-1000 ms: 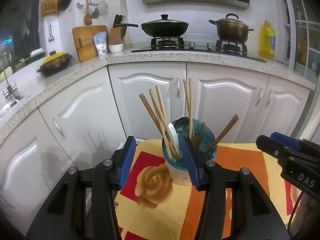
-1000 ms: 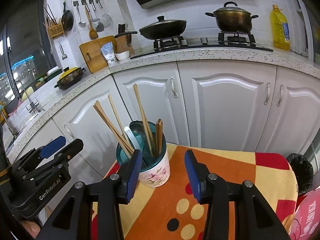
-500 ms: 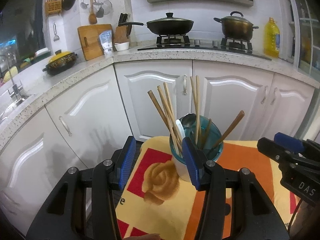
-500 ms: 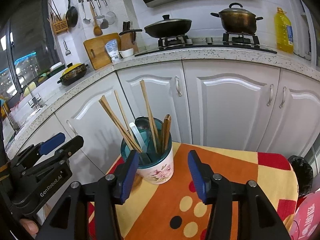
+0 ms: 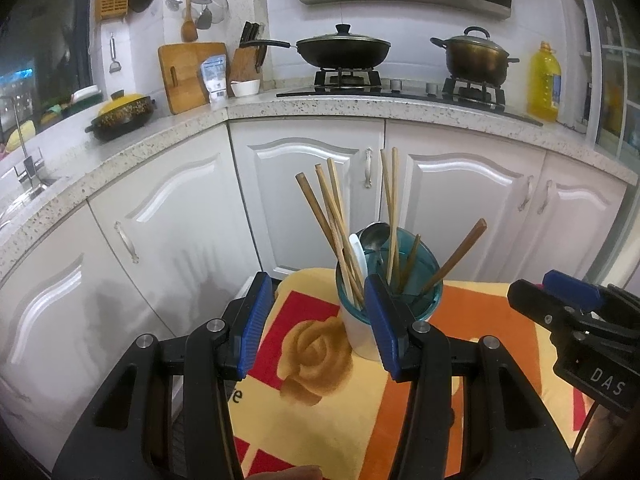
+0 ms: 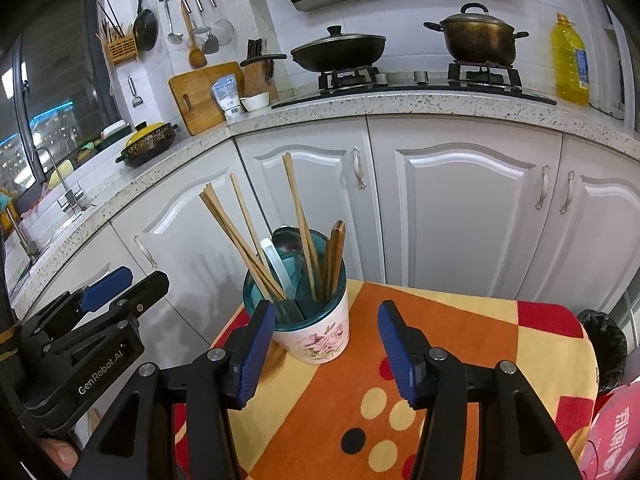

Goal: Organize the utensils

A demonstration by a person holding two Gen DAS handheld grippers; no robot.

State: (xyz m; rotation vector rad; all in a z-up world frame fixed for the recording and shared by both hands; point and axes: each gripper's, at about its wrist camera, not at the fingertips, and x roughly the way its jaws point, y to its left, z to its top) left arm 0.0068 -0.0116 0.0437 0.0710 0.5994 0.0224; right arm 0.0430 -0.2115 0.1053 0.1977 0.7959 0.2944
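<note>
A white flowered cup with a teal insert (image 6: 316, 332) stands on the table's far edge; it also shows in the left wrist view (image 5: 362, 332). It holds several wooden chopsticks (image 6: 240, 236) (image 5: 328, 216), a metal spoon (image 6: 286, 242) (image 5: 374, 236) and a white spoon (image 6: 276, 260) (image 5: 359, 256). My left gripper (image 5: 316, 320) is open and empty, hovering just short of the cup and to its left. My right gripper (image 6: 326, 346) is open and empty, just short of the cup, which sits by its left finger.
The table carries an orange, yellow and red cloth (image 6: 420, 360) (image 5: 304, 352). White cabinet doors (image 6: 460, 208) and a speckled counter (image 6: 400, 104) stand close behind. A black bin bag (image 6: 604, 344) is at the table's right.
Both grippers have drawn back and up a little from the cup, so it sits lower and farther in both views. Both stay open and empty.
</note>
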